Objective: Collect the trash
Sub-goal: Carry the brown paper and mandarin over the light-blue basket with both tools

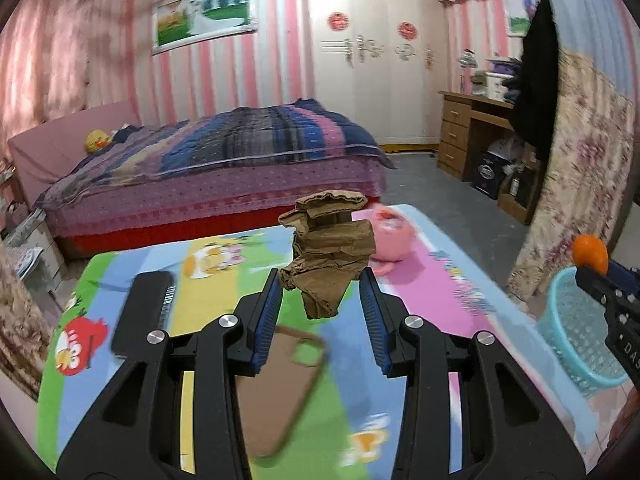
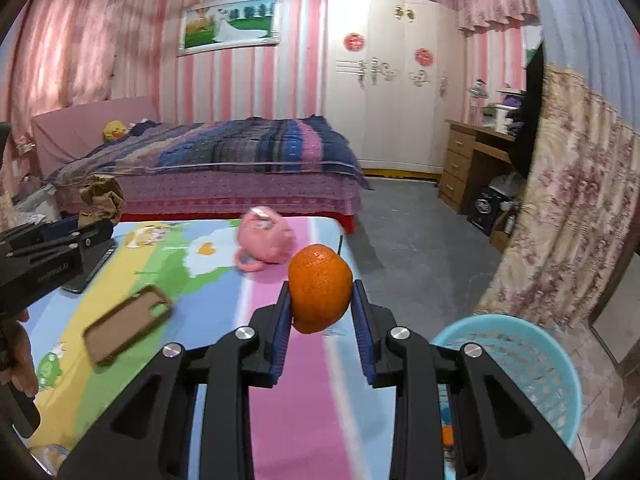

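Observation:
My left gripper [image 1: 321,285] is shut on a crumpled brown paper wad [image 1: 330,250] and holds it above the colourful cartoon mat [image 1: 200,292]. My right gripper [image 2: 320,300] is shut on an orange fruit [image 2: 320,286] above the mat's pink stripe [image 2: 308,380]. A light blue mesh basket [image 2: 532,384] stands on the floor to the right of the table; it also shows in the left wrist view [image 1: 576,336]. The right gripper with the orange [image 1: 591,255] shows above the basket in the left wrist view. The left gripper with the paper wad [image 2: 102,196] shows at the left of the right wrist view.
On the mat lie a brown phone case [image 2: 126,322], a black phone [image 1: 144,312] and a pink pig toy [image 2: 266,242]. Behind the table is a bed [image 1: 224,168]. A wooden desk [image 2: 472,168] and a floral curtain [image 2: 576,216] are at the right.

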Motion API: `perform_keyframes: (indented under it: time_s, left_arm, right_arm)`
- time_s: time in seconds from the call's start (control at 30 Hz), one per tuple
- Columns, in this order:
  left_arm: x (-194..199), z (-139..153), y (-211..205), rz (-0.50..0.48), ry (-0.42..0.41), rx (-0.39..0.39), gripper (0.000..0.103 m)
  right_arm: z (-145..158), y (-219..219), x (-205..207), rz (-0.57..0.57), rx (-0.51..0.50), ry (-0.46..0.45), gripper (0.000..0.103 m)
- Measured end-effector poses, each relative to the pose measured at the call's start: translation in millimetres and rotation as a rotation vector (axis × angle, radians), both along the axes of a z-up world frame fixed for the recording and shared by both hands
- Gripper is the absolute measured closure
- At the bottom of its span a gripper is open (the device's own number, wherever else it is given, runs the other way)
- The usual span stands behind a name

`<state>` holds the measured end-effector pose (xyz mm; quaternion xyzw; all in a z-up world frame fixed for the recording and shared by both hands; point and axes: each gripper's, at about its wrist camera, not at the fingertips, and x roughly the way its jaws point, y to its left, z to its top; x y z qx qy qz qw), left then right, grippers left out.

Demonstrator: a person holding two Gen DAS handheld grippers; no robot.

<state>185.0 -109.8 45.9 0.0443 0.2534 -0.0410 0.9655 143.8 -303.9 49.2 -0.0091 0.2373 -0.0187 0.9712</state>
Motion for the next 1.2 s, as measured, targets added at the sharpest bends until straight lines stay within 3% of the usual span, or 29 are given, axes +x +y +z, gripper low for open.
perform_keyframes:
  time_s: [0.17, 0.4, 0.7, 1.0, 1.03, 1.1, 1.2]
  left_arm:
    - [4, -2, -70, -0.124, 0.008, -0.04, 0.064]
    - [2, -16, -159, -0.27, 0.014, -0.027, 0.064]
    - [3, -38, -232, -0.428, 0.084, -0.045, 0.064]
    - [10, -50, -276, -0.541, 0.14, -0.038, 0.062]
    - [12, -51, -277, -0.546, 0.147, -0.036, 0.059]
    - [14, -51, -277, -0.534, 0.146, -0.029, 0.033]
    - [15, -50, -269, -0.52, 0.128, -0.02, 0.023]
  right_arm:
    - [2, -56, -14, -0.106, 0.02, 0.001, 0.074]
    - [-8, -124, -29, -0.265, 0.021, 0.033, 0.074]
    - [-24, -180, -42, -0.413, 0.062, 0.062, 0.074]
    - [-30, -205, -52, -0.489, 0.096, 0.067, 0.074]
    - [-31, -207, -51, -0.49, 0.098, 0.069, 0.074]
    - [-33, -210, -51, -0.495, 0.101, 0.071, 0.074]
    - [-34, -211, -50, -0.497, 0.102, 0.072, 0.074]
